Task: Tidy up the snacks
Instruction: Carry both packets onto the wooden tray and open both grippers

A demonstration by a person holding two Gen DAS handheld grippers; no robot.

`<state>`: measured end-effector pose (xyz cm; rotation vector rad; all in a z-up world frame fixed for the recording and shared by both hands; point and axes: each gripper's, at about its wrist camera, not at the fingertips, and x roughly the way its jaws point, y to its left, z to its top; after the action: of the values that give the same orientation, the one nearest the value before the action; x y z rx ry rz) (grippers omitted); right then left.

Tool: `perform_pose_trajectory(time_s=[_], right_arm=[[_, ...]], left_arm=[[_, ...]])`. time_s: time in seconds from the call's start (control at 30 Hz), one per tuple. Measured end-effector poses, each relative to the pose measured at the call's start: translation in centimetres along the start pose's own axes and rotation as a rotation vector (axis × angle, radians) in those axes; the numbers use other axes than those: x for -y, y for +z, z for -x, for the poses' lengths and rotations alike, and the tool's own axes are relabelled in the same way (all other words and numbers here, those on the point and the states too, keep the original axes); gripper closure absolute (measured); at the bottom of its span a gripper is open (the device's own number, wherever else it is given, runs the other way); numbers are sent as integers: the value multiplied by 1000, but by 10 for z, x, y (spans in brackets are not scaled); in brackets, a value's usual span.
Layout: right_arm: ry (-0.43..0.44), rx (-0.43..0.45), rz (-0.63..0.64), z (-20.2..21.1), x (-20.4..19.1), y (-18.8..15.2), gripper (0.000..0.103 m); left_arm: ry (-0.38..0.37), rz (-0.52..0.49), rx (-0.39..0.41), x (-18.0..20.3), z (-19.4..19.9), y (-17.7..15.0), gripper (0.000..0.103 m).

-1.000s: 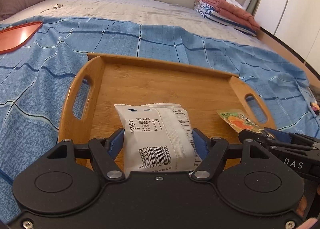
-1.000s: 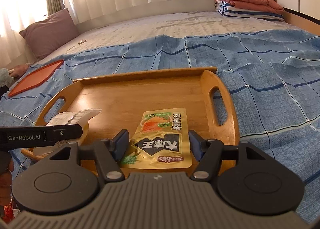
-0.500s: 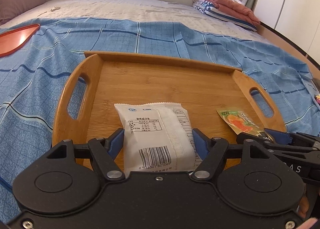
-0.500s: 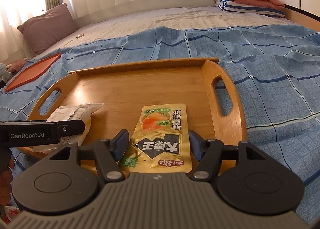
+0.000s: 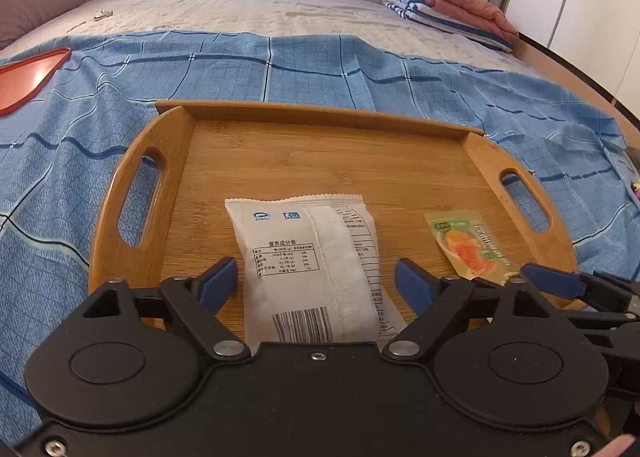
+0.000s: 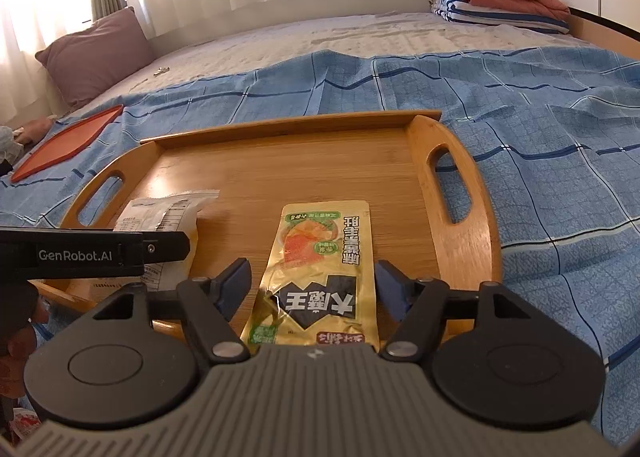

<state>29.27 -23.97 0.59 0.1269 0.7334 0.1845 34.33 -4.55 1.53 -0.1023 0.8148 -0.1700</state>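
Your bed, spread with a blue checked sheet (image 5: pixel 320 69), carries a wooden tray with cut-out handles (image 5: pixel 320 145) near its front edge. On the tray's left half lies a white snack packet printed with a barcode (image 5: pixel 308 269); on the right half, well apart from it, lies a yellow snack pouch with an orange picture (image 6: pixel 320 277). Your left claw (image 5: pixel 316 285) stands open around the white packet, its blue pads clear of both sides, the jaws having just opened. Your right claw (image 6: pixel 314 281) likewise stands open astride the yellow pouch, its jaws just parted and no longer pressing it. A flat red lid (image 6: pixel 68 145) rests on the sheet far to the left.
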Motion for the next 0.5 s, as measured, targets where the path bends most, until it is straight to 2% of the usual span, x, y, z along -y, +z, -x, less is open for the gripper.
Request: perform_pose_trajectory(time_s=[0.13,0.5], right_arm=[[13,10,-10,7,0,1,16],[26,48,38,61,-14,-2,14]], left_arm=[[-4,-18,19,3,14,2,7],[-18,-59,82,2,90,-16,3]])
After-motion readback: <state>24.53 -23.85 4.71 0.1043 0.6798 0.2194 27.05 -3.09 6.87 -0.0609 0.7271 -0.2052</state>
